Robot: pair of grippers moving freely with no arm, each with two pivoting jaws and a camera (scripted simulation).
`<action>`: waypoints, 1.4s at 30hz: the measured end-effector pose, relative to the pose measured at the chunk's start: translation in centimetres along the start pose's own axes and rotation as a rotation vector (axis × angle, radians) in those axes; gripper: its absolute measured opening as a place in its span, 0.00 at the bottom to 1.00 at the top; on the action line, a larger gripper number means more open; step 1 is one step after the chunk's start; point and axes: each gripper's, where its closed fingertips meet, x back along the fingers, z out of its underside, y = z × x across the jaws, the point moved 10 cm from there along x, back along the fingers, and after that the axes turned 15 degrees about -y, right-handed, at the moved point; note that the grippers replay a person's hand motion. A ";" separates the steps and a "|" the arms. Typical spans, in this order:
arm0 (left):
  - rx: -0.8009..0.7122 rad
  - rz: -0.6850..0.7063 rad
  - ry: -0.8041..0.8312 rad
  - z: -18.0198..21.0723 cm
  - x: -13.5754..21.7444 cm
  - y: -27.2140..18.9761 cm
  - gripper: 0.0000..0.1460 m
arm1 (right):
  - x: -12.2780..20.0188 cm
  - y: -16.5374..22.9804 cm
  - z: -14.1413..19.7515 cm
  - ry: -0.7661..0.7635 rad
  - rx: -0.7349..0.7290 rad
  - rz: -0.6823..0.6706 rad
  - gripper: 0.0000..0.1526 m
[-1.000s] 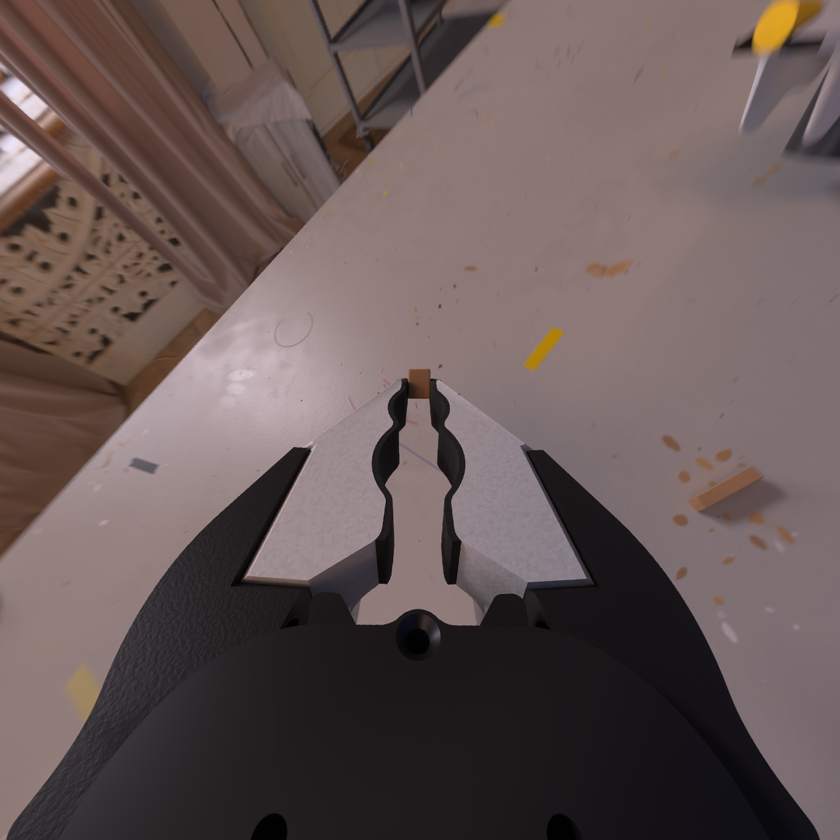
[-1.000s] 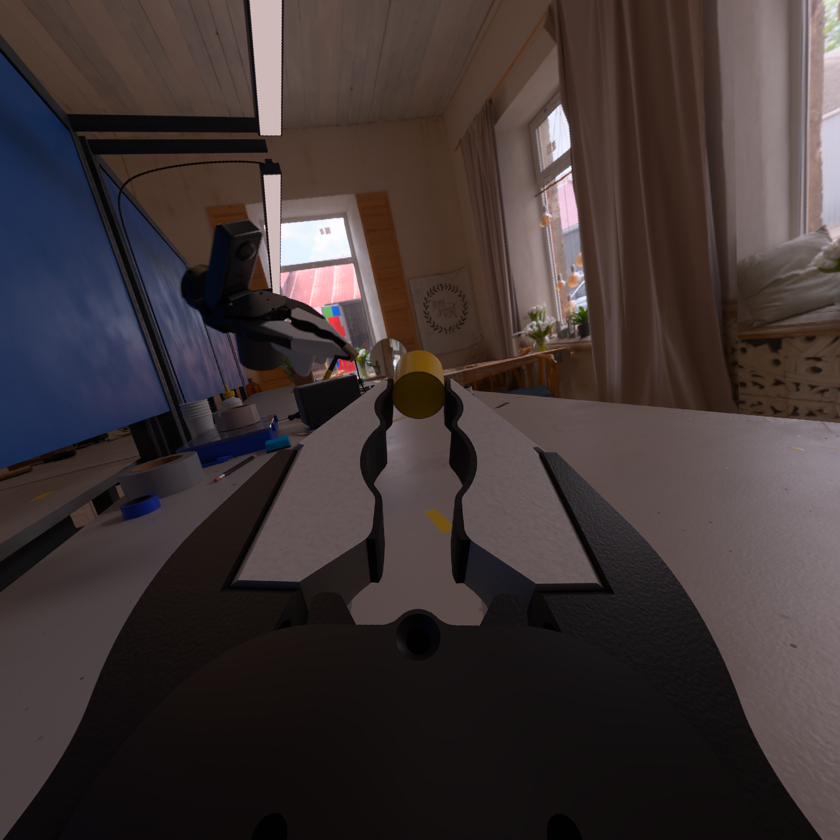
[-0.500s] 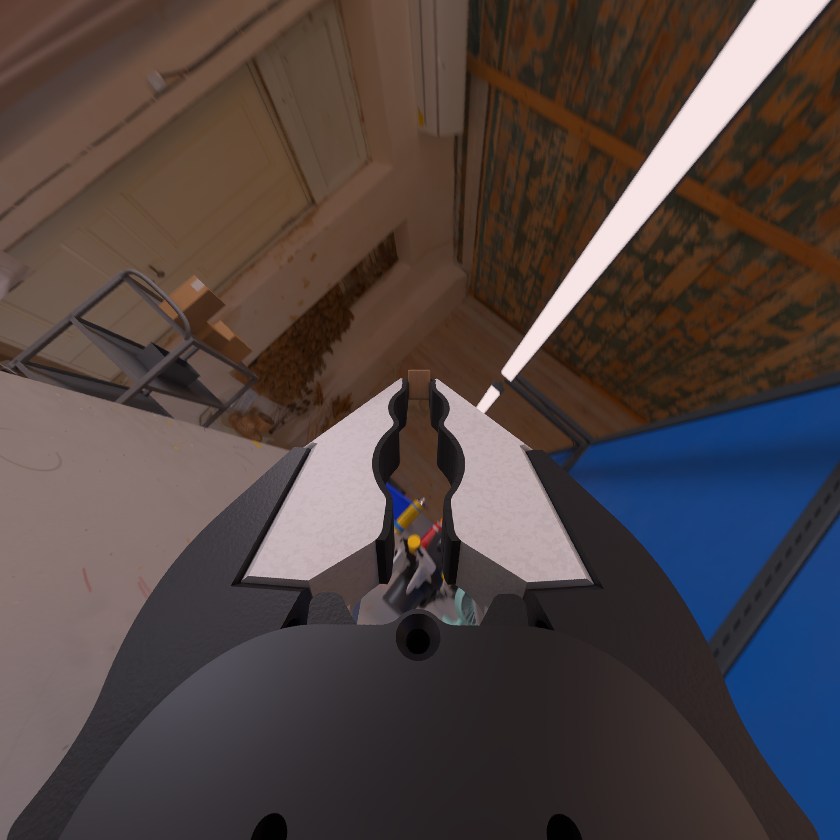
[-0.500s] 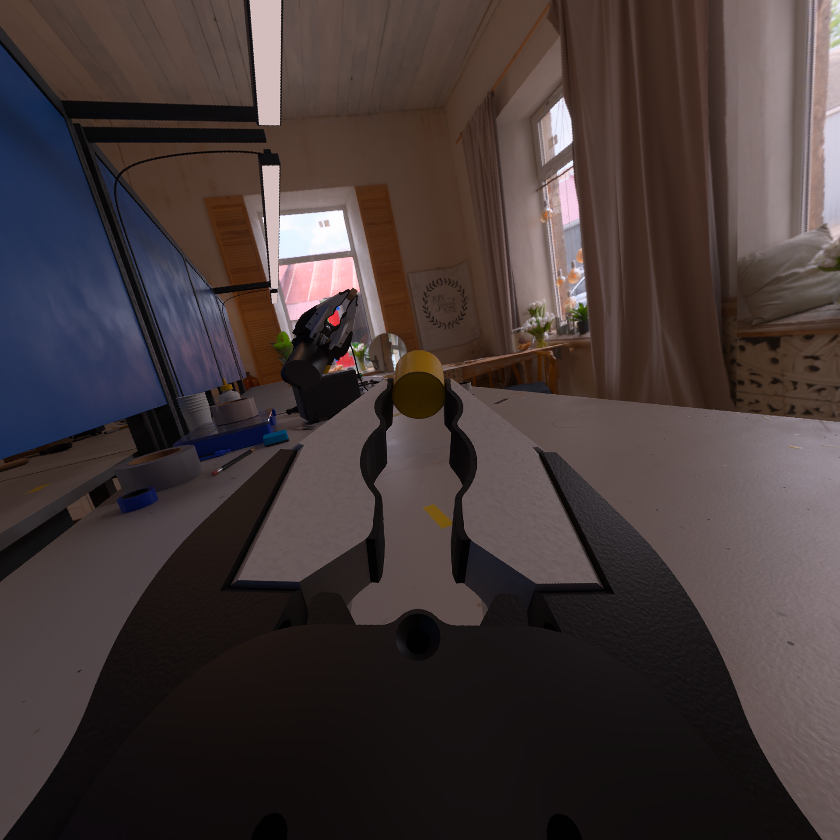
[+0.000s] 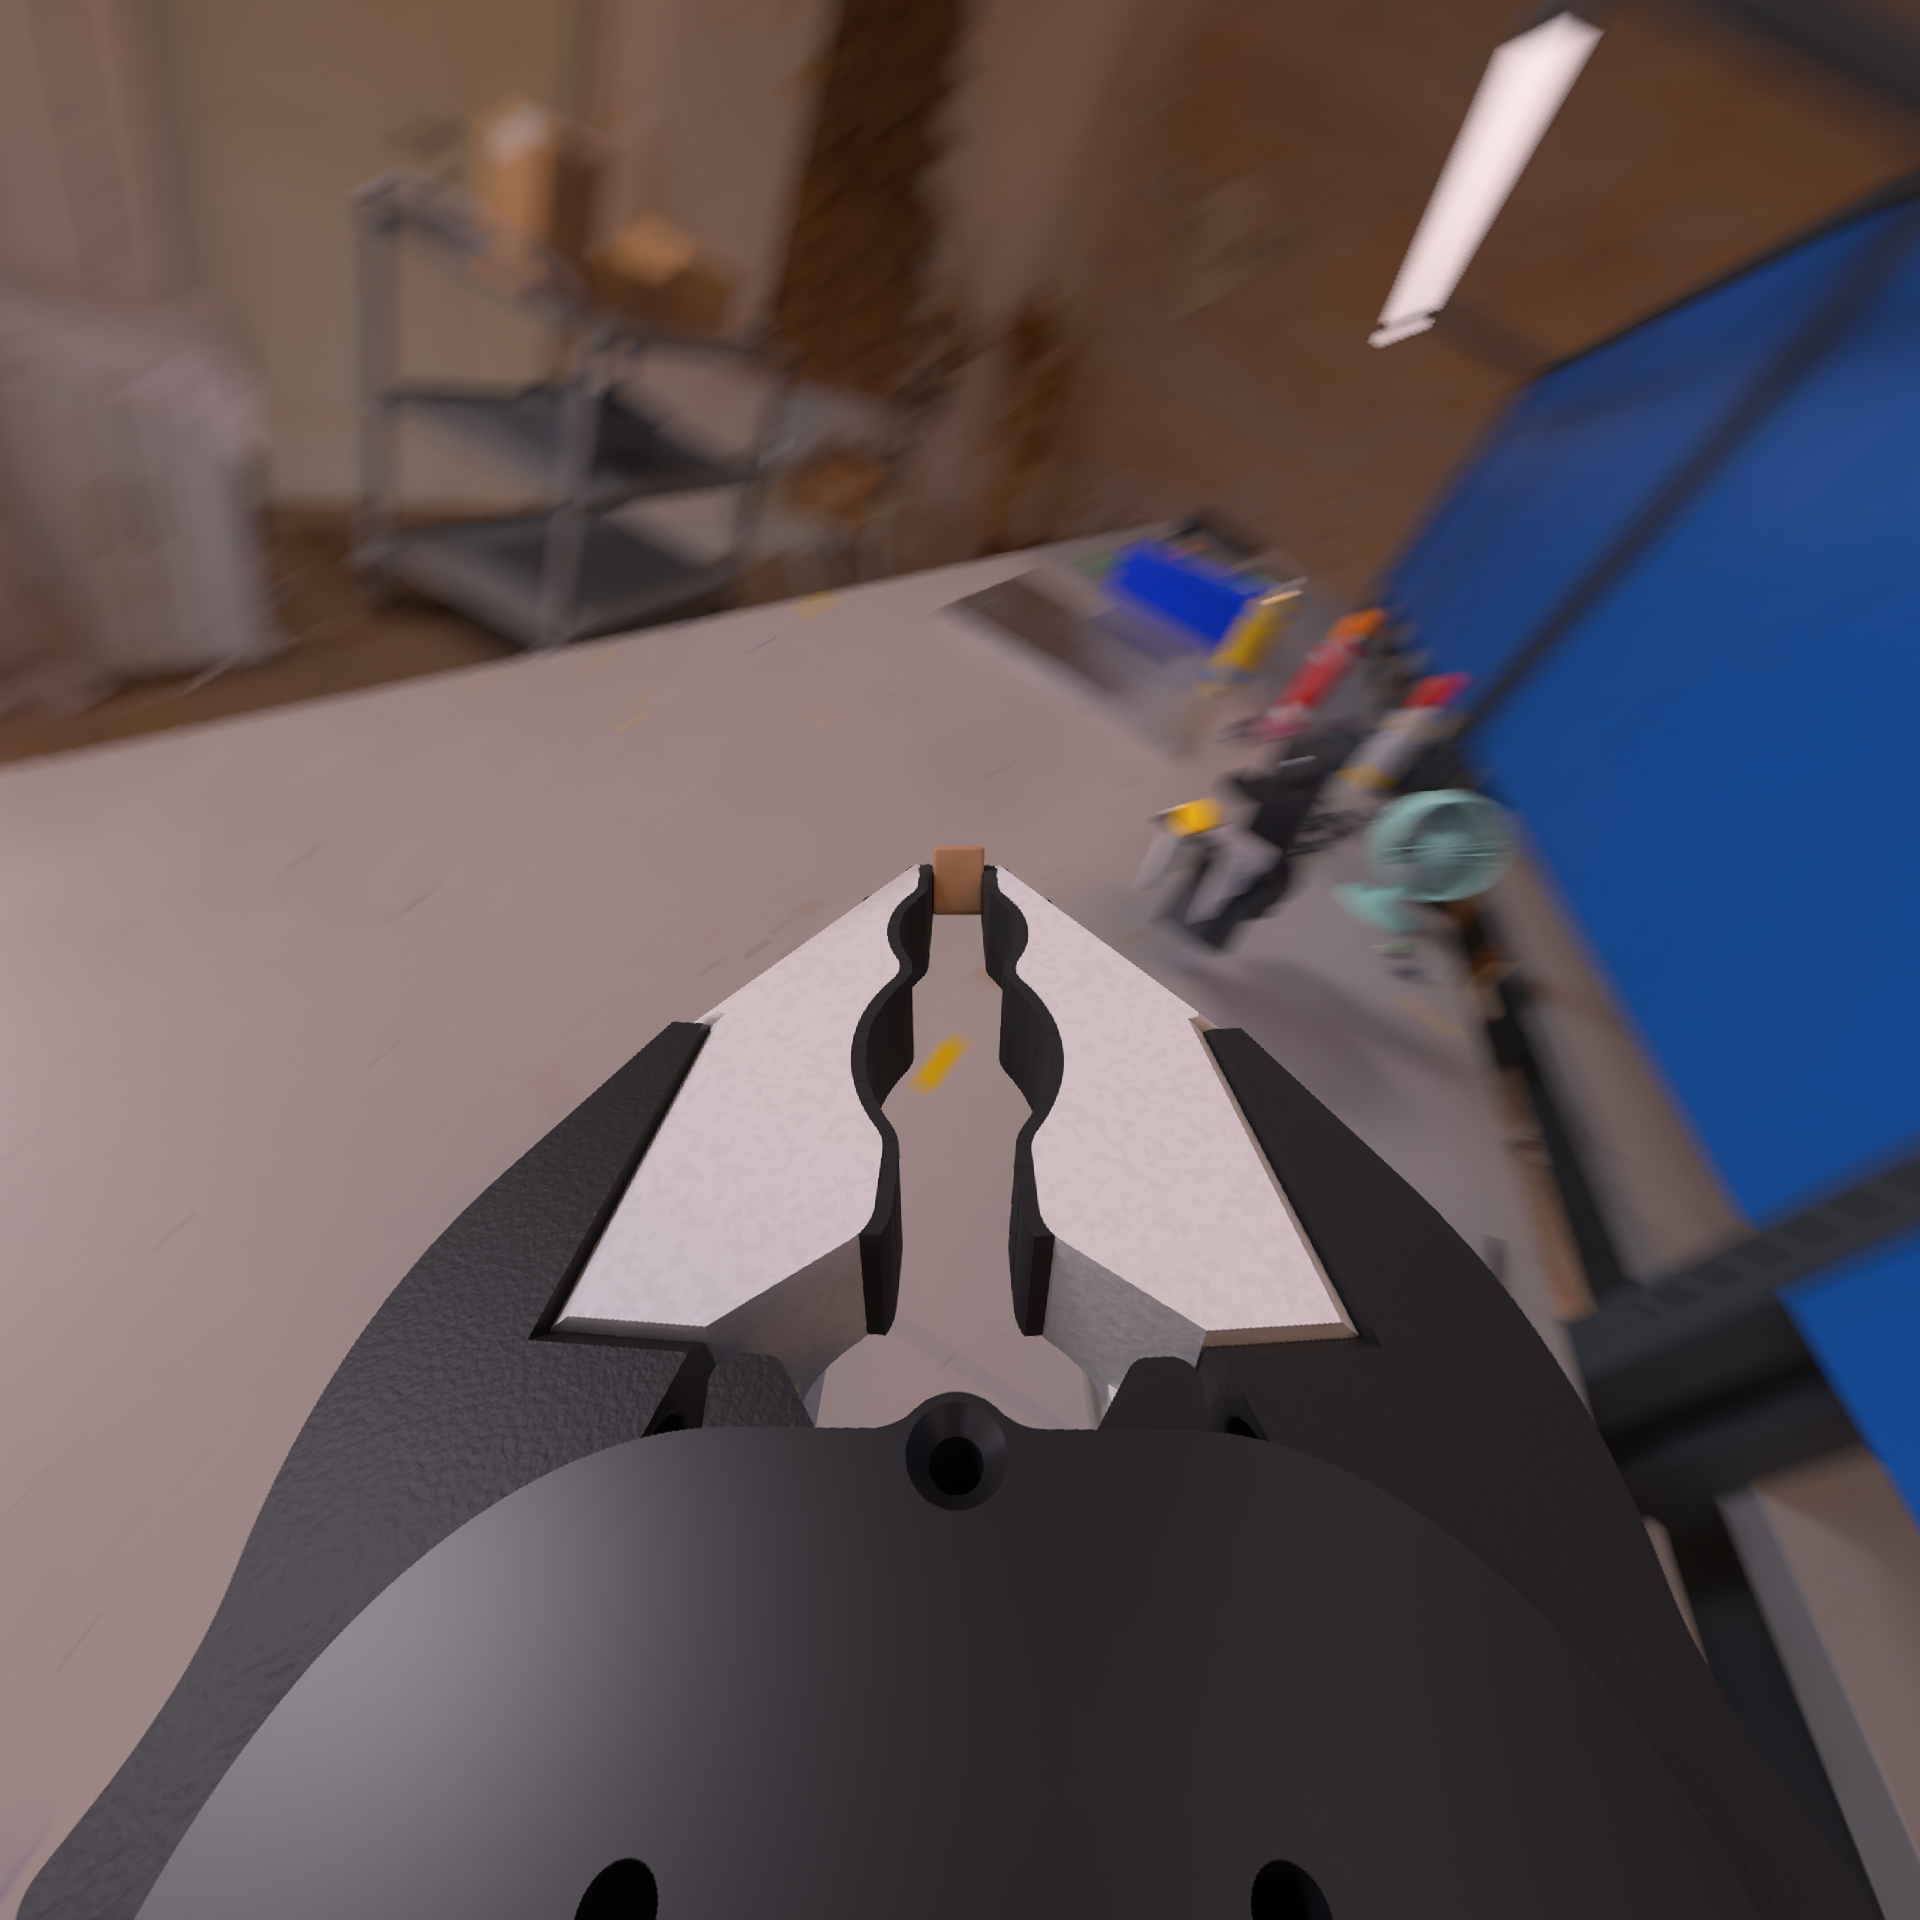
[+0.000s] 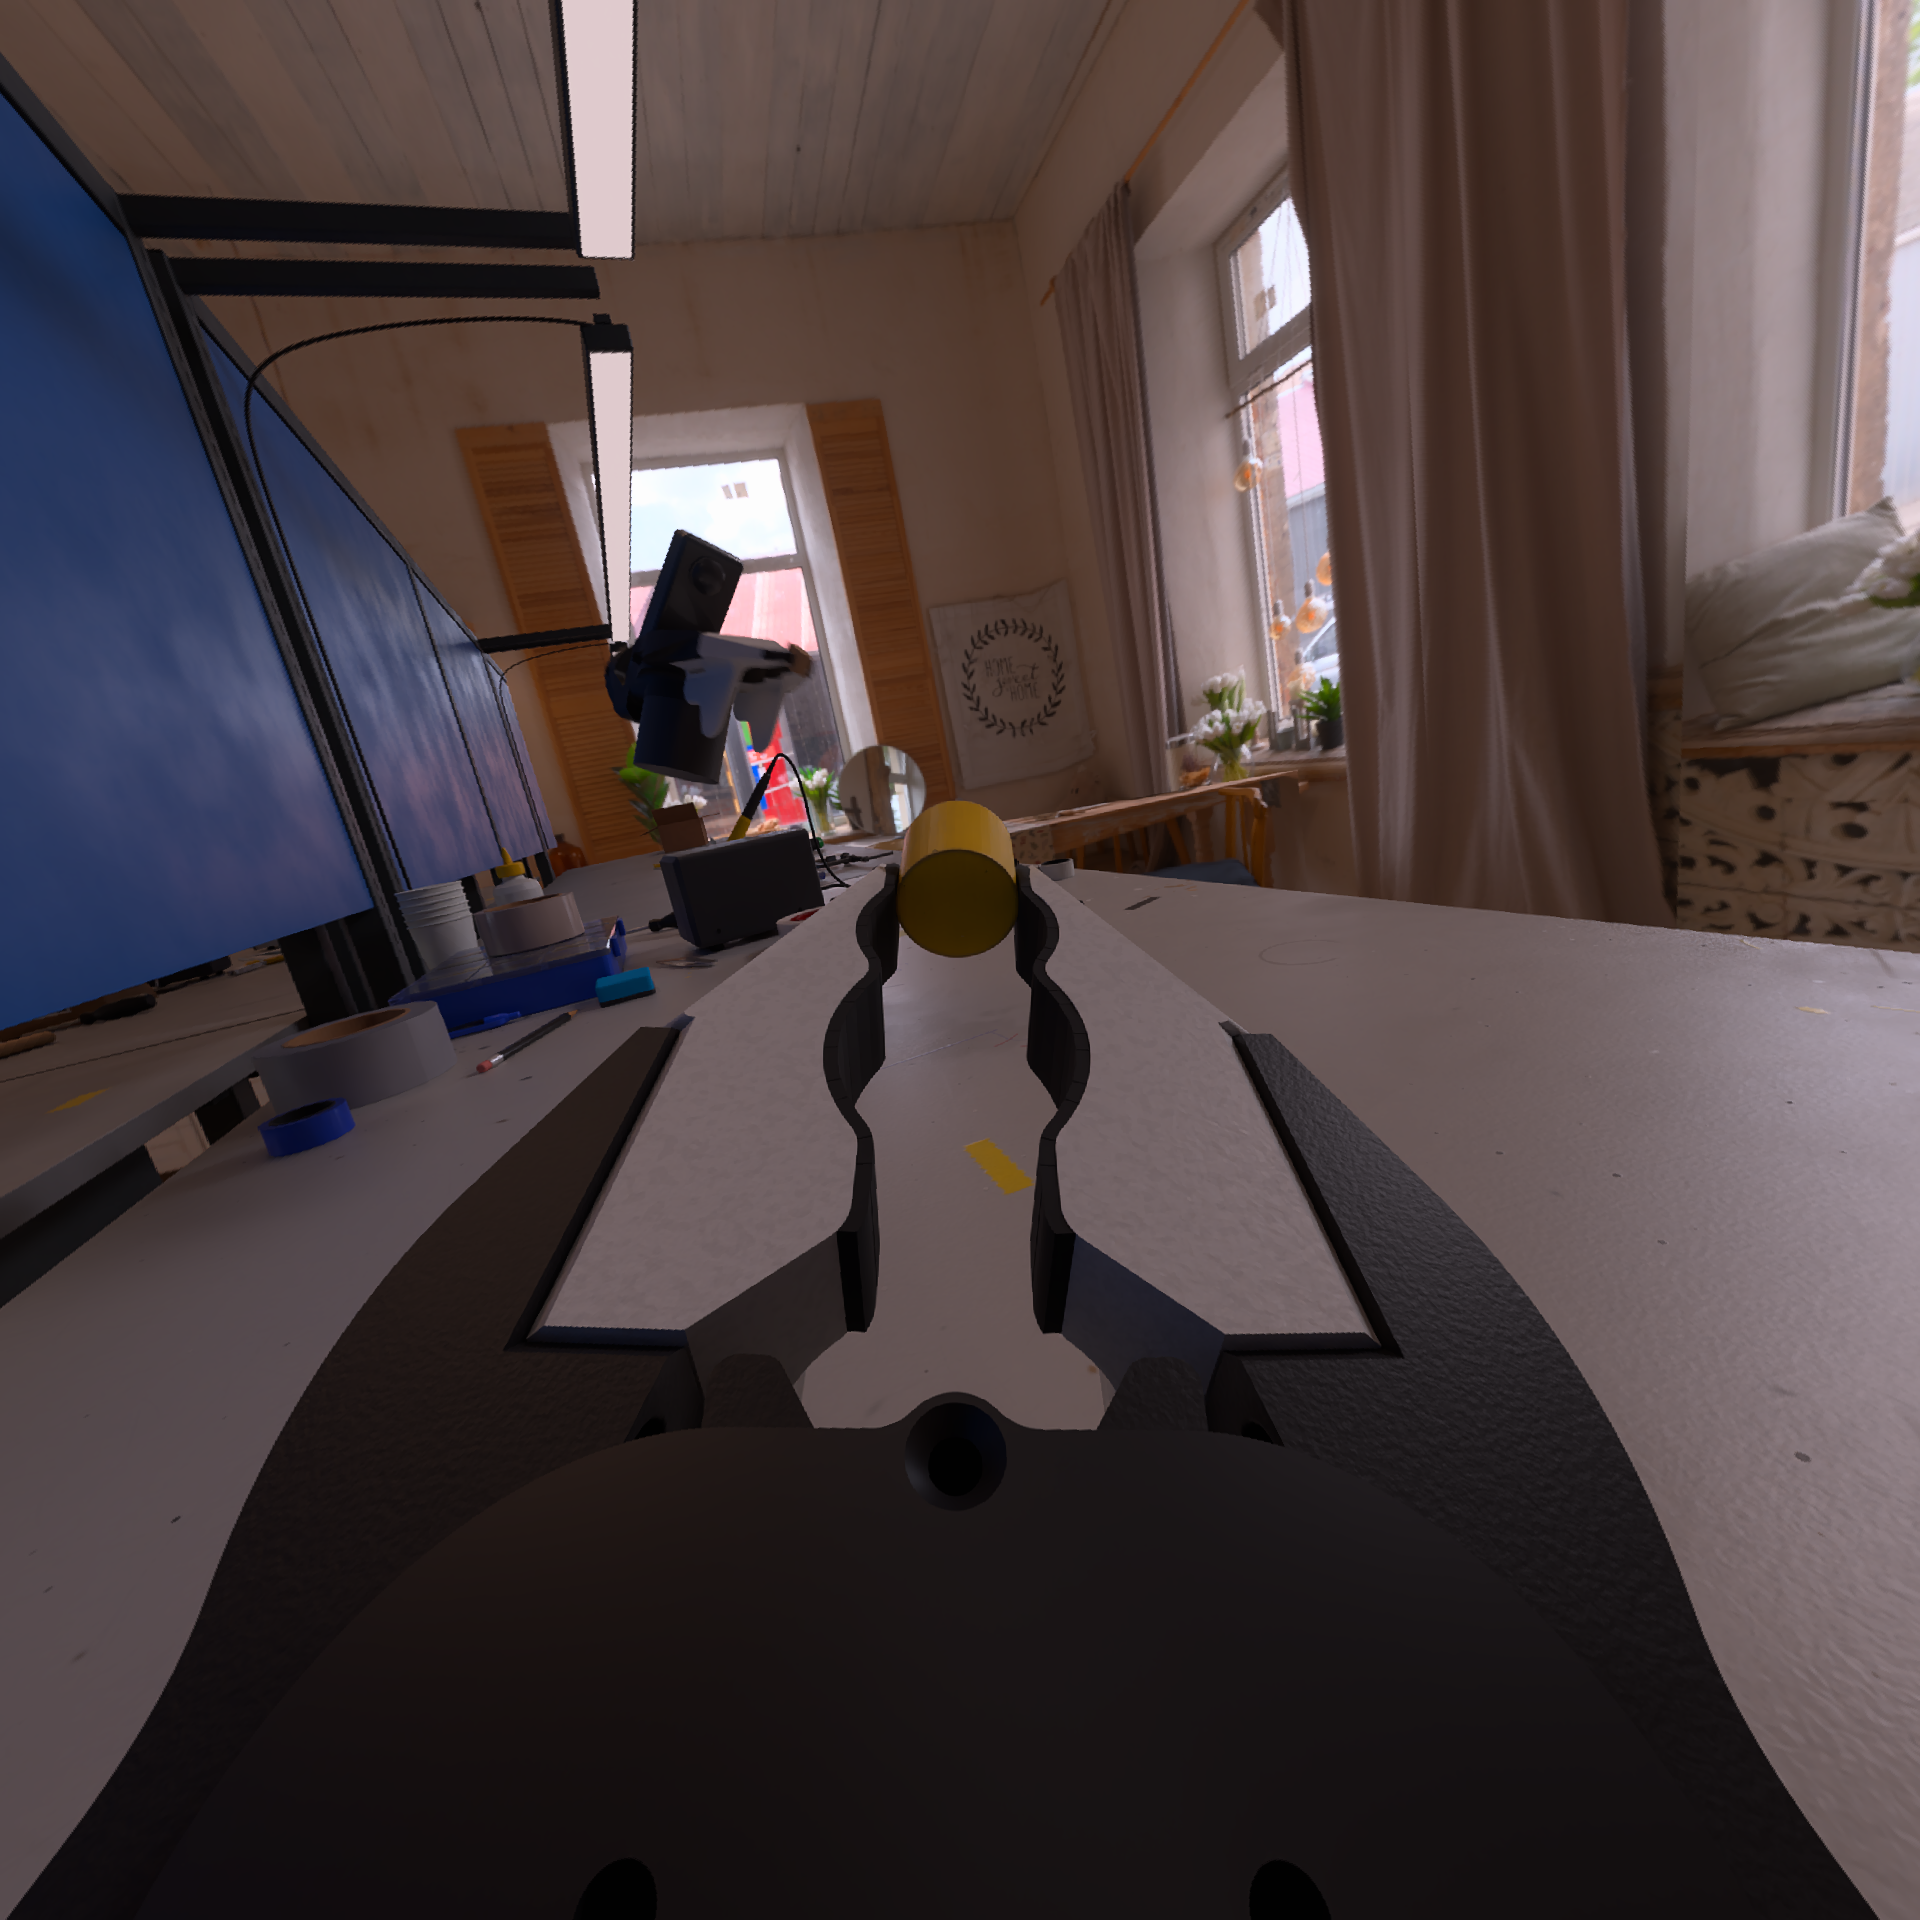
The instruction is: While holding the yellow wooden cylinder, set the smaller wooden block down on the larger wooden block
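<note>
The left gripper (image 5: 957, 891) is closed on the smaller wooden block (image 5: 957, 879), pinched at the very fingertips and held clear above the grey tabletop (image 5: 312, 935); its surroundings are blurred. The right gripper (image 6: 955, 896) is clamped on the yellow wooden cylinder (image 6: 956, 896), end-face toward the camera, low over the tabletop. The larger wooden block is not in view.

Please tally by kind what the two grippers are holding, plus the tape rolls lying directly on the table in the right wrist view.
Wooden blocks: 1, the smaller wooden block in the left gripper
Cylinders: 1, the yellow wooden cylinder in the right gripper
Tape rolls: 2, the grey roll and the blue roll
Total: 4
</note>
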 end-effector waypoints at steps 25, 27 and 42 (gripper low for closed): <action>-0.880 0.364 0.891 11.7 -10.6 -13.3 0.06 | 2.0 -0.9 -2.0 -0.141 0.054 0.115 0.14; -0.875 0.438 0.951 14.7 -10.9 -13.2 0.06 | 2.4 -1.0 -2.2 -0.160 0.045 0.125 0.14; -0.766 0.621 0.977 21.7 -10.3 -13.2 0.06 | 2.2 -0.9 -2.0 -0.125 0.043 0.105 0.14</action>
